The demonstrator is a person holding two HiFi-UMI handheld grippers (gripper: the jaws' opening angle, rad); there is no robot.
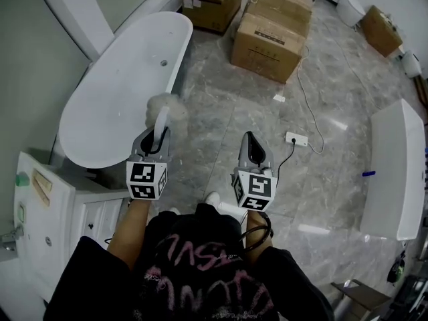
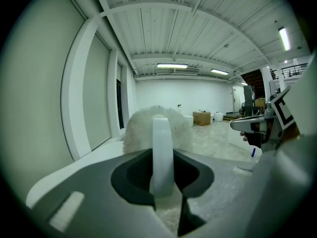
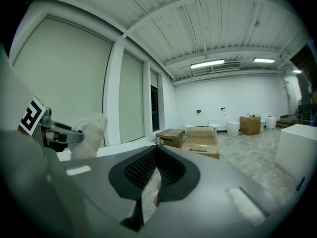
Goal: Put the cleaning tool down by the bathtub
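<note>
Head view: left gripper [image 1: 158, 136] holds a white fluffy-headed cleaning tool [image 1: 166, 108] above the white oval bathtub [image 1: 114, 92] rim.
Left gripper view: fingers [image 2: 94, 192] pinch its white handle.
Right gripper view: right gripper [image 3: 154, 155] fingers pressed together, empty.
Risk: released here, it probably falls into the tub, not beside it.

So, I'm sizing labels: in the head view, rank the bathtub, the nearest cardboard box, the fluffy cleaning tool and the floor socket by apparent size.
1. bathtub
2. cardboard box
3. cleaning tool
4. floor socket
The tool is held nearer the camera, so it looks bigger than it is.
</note>
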